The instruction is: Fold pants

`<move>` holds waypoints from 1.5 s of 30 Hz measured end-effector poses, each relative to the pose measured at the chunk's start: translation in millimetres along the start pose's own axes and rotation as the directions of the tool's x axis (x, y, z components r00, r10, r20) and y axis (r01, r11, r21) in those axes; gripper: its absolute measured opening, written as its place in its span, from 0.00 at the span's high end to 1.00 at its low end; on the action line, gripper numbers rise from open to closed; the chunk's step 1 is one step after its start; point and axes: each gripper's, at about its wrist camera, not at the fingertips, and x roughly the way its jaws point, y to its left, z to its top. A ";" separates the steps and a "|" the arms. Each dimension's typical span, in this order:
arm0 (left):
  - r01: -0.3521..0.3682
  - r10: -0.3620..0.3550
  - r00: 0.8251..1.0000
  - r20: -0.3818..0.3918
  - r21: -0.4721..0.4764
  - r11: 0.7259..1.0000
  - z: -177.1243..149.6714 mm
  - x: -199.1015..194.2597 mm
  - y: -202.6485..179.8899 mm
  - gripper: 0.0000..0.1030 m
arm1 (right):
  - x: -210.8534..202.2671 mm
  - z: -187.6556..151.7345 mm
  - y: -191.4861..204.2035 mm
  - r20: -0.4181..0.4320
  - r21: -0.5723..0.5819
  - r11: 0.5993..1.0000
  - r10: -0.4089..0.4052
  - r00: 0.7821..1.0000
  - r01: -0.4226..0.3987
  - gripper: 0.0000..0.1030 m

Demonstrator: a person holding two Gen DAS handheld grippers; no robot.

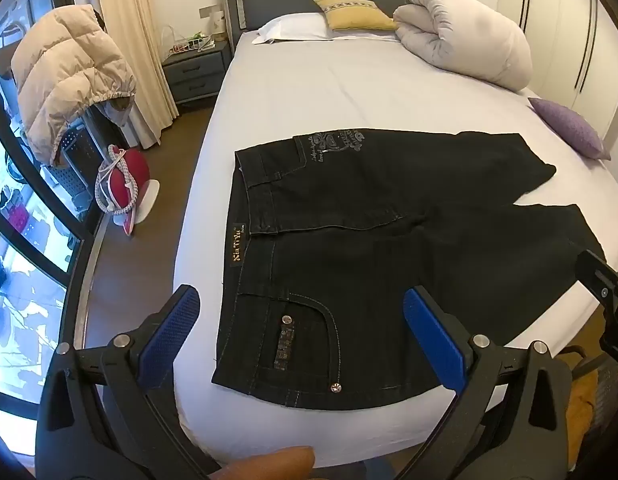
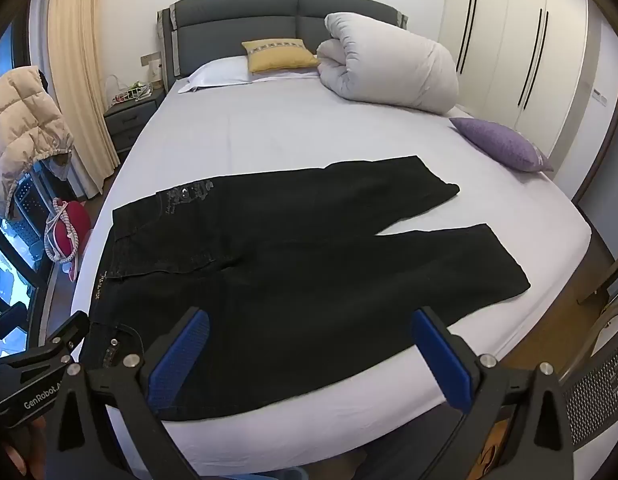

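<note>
Black jeans (image 1: 369, 240) lie spread flat on the white bed sheet (image 1: 329, 92), waistband at the left, both legs running to the right. They also show in the right wrist view (image 2: 309, 272). My left gripper (image 1: 301, 300) is open and empty, held above the waistband and front pocket. My right gripper (image 2: 309, 324) is open and empty, held above the near leg close to the bed's front edge. The right gripper's tip shows at the right edge of the left wrist view (image 1: 605, 288). The left gripper shows at the lower left of the right wrist view (image 2: 41, 364).
A rolled white duvet (image 2: 389, 68), a yellow cushion (image 2: 281, 54) and a white pillow (image 2: 219, 74) lie at the head of the bed. A purple cushion (image 2: 501, 144) lies at the right edge. A nightstand (image 1: 195, 72), a puffer jacket (image 1: 65, 76) and a red iron (image 1: 125, 184) stand left of the bed.
</note>
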 end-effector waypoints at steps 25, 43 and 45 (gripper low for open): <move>-0.002 0.002 1.000 -0.008 -0.004 1.000 1.4 -4.7 13.6 0.00 | 2.4 -0.9 2.2 -0.007 -0.003 1.000 -0.002 1.000 0.002 0.00; -0.008 0.007 1.000 -0.012 0.000 1.000 0.8 -0.7 9.9 0.00 | 3.8 -3.1 1.9 -0.008 -0.006 1.000 -0.003 1.000 0.003 0.00; -0.008 0.008 1.000 -0.012 0.000 1.000 0.9 -0.7 9.8 0.00 | 4.2 -3.8 1.7 -0.009 -0.007 1.000 -0.003 1.000 0.003 0.00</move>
